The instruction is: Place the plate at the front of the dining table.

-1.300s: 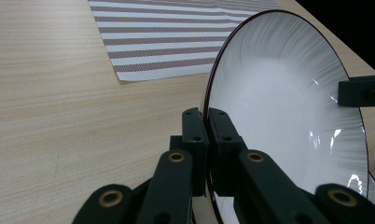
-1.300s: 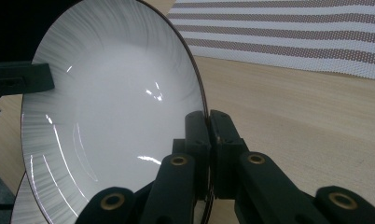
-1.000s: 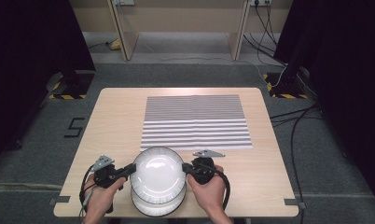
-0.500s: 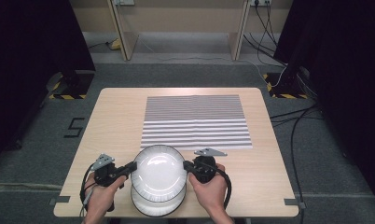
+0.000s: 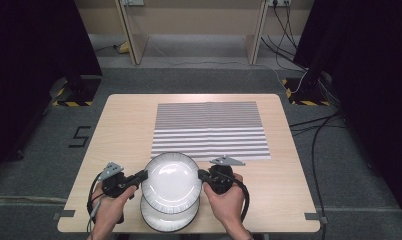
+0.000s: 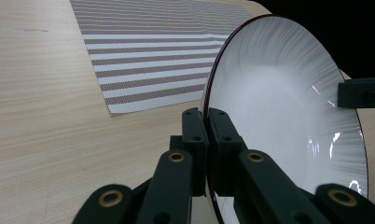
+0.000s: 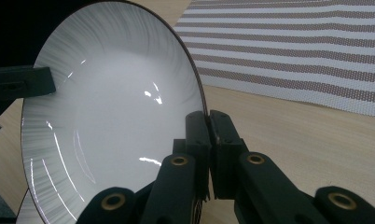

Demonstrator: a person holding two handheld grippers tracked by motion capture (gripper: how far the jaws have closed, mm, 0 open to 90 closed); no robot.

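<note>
A round white plate [image 5: 171,179] with a glossy glazed centre, fine radial brush-like streaks towards its edge and a thin dark rim is being held above the near edge of the pale wood-grain bench [image 5: 124,125]. It is hanging just over a second plate [image 5: 164,217] of the same pattern, which is lying flat on the bench beneath it and peeking out on the near side.

The left gripper [image 5: 143,175] is pinching the upper plate's left rim; in the left gripper view its two black, matte, blocky jaws are pressing on either side of the thin edge, with brass-coloured pivot pins showing on the arms below. The right gripper [image 5: 203,176] is clamping the opposite rim in the same way, its jaws closing tightly on the dark edge in the right gripper view. Each gripper is carrying a grey three-cornered plate on top and a black cable looping back towards the person's hands.

Beyond the plates, a rectangular placemat [image 5: 209,130] of woven, mesh-like fabric is lying flat in the middle of the bench, striped in alternating white and grey-brown bands, with a faint crease running down its middle. The held plate is sitting just short of the placemat's near edge.
</note>
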